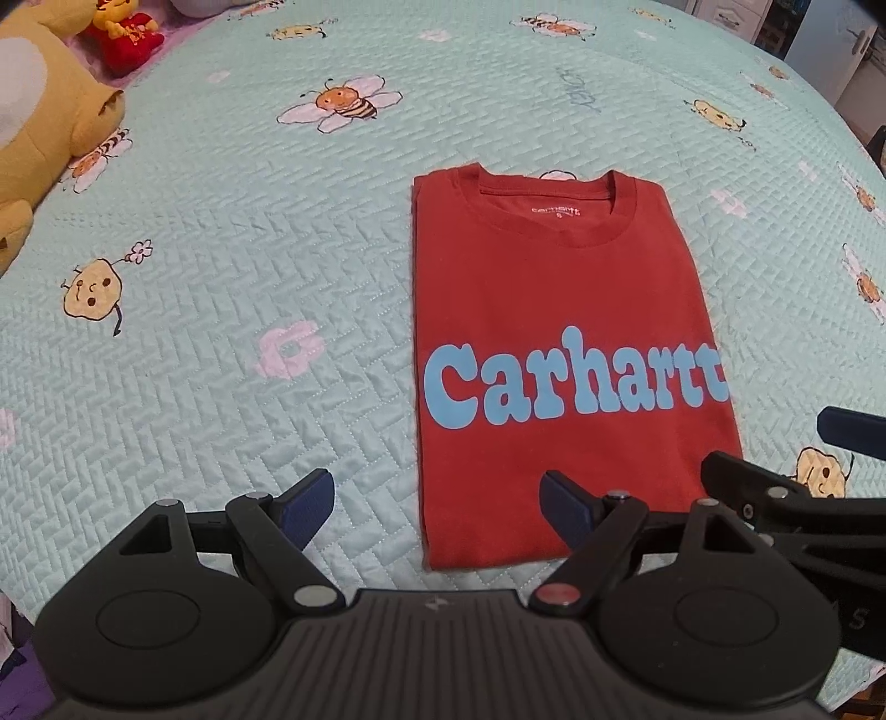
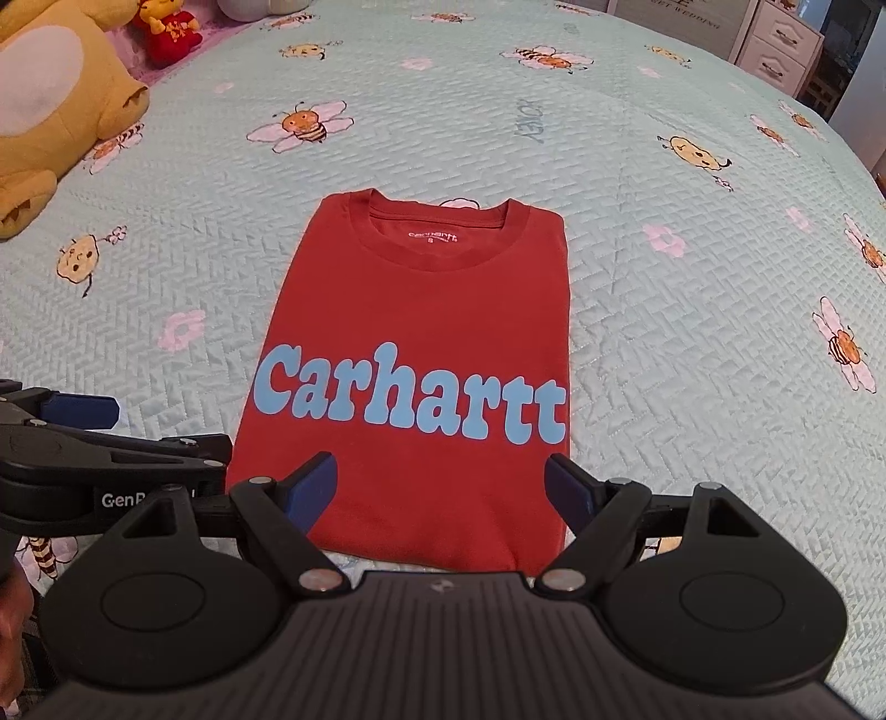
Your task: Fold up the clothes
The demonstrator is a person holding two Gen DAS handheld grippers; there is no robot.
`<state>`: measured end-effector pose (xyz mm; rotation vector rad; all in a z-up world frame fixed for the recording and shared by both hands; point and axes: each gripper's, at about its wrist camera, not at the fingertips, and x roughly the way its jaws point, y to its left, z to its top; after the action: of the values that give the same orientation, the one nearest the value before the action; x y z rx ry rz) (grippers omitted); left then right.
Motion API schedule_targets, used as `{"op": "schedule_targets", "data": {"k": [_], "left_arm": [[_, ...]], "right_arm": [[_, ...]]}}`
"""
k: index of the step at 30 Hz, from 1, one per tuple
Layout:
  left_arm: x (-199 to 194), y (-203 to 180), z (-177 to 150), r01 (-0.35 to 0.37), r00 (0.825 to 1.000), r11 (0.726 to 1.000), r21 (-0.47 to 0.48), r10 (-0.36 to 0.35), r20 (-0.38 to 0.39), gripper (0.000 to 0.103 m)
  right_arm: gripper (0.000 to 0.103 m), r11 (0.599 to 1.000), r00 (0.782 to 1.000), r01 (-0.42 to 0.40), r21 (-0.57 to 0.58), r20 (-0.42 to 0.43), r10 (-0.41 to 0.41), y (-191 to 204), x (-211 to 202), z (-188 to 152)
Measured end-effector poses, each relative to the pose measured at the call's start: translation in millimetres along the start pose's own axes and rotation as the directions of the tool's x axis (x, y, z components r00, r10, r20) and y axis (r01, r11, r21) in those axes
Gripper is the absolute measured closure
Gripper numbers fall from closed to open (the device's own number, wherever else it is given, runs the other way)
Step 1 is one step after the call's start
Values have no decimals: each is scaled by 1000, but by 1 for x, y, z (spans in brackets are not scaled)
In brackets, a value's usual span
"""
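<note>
A mint bee-print quilt fills both views, with the red T-shirt folded into a rectangle at centre frame, right of centre in the left wrist view. Only the right wrist view shows white drawers at upper right. The left gripper and right gripper hover wide-jawed over the shirt's near hem, holding nothing.

A red Carhartt T-shirt is laid flat on a pale green quilted bedspread printed with bees and flowers, its sides folded in to a narrow rectangle and its collar turned away from the camera. The right gripper is held just above the shirt's near hem, its blue pads spread wide with nothing between them. Left of the shirt, the left gripper is seen. Well beyond the shirt's collar, to the left, a yellow plush toy is lying.
</note>
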<state>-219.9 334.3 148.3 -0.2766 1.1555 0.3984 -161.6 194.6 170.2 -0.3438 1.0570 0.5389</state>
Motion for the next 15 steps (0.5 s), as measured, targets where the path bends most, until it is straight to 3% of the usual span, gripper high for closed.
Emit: {"op": "schedule_targets", "data": {"k": [11, 15], "left_arm": [[-21, -5, -8, -15, 999, 1000, 16, 14, 46, 19], [-34, -10, -14, 6, 995, 999, 36, -9, 99, 19]], "right_arm": [[21, 1000, 999, -7, 4, 43, 6, -1, -19, -8], [21, 999, 996, -33, 26, 89, 31, -8, -27, -19]]}}
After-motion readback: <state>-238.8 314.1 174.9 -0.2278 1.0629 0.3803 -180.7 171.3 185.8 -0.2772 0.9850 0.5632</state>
